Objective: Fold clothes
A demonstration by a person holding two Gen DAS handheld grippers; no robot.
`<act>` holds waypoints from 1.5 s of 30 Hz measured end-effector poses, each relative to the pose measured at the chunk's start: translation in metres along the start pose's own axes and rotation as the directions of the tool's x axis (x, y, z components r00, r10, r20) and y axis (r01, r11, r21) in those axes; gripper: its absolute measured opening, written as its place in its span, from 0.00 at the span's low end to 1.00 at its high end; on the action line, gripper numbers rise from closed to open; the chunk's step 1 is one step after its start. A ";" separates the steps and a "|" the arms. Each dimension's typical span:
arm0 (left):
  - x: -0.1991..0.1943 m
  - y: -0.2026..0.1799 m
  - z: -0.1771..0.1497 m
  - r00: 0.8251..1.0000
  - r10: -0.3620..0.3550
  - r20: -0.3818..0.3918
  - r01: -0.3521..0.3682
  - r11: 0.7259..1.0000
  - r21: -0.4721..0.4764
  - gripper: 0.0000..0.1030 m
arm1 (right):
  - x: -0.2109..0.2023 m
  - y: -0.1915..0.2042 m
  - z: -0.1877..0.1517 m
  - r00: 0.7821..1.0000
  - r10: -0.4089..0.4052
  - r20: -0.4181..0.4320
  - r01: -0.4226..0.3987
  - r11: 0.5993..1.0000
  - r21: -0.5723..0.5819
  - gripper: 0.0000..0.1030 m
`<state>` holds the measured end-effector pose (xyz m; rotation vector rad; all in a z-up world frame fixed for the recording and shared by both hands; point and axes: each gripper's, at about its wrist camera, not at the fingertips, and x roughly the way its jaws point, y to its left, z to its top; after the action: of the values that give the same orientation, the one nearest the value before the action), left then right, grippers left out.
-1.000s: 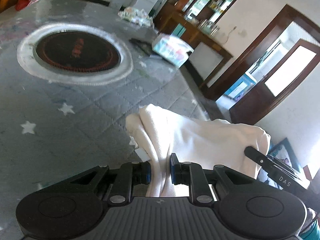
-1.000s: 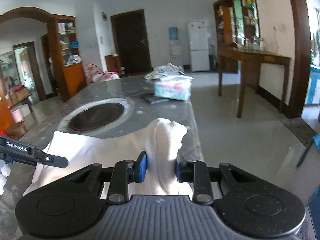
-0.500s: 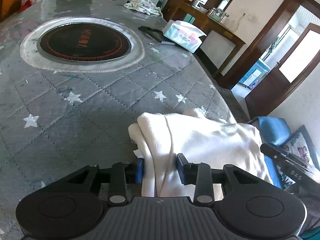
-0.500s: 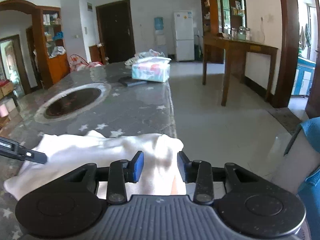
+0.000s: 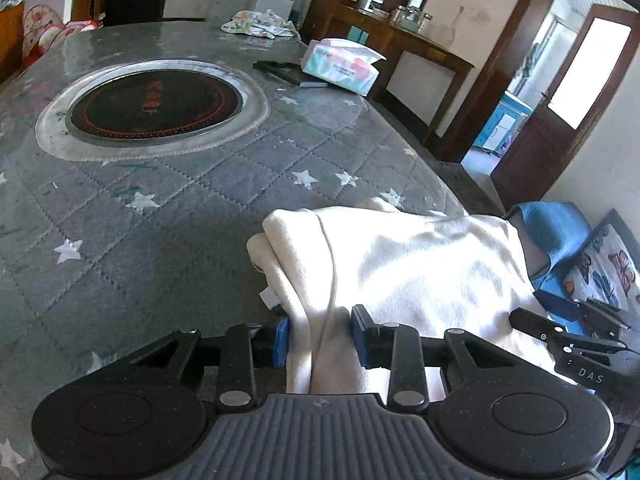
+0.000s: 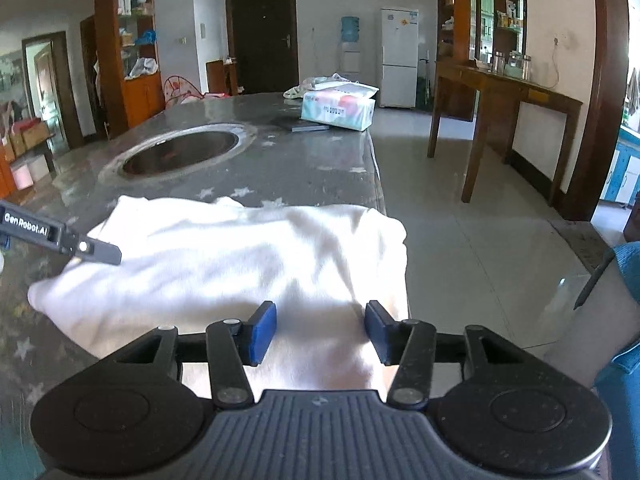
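garment (image 5: pixel 420 264): soft white cloth | table cover (image 5: pixel 168 216): grey quilted, glossy film

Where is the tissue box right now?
The tissue box sits at the table's far right edge in both views, beside a flat dark object, beyond the round cooktop.

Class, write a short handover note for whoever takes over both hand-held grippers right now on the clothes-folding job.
Left hand-held gripper: open, jaws apart around a bunched fold of the white garment, not clamped on it.
Right hand-held gripper: open wide, with the garment lying between and beyond its jaws.
Garment: folded into a layered bundle lying at the near edge of the grey star-print table.
Done: at least one fold laid down, both grips let go.
Left: probably a further fold or some smoothing; regrasp before lifting.
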<state>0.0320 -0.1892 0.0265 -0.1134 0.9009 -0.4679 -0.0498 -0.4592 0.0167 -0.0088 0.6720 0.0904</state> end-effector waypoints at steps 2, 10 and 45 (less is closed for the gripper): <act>-0.002 -0.001 -0.002 1.000 0.002 0.001 -0.002 1.000 0.009 0.34 | -0.003 0.000 -0.001 1.000 -0.005 -0.006 0.005 1.000 -0.013 0.50; -0.024 -0.008 -0.003 0.995 0.060 0.074 -0.063 0.997 0.039 0.34 | -0.009 0.015 -0.006 1.000 0.030 -0.008 -0.030 0.998 -0.059 0.52; -0.009 -0.077 -0.054 0.987 -0.153 0.053 0.125 0.929 0.349 0.32 | 0.075 0.052 0.069 0.990 0.125 -0.066 -0.134 0.977 -0.165 0.39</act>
<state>-0.0411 -0.2483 0.0217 0.1257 0.7233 -0.7428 0.0470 -0.3989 0.0254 -0.1312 0.7180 0.2732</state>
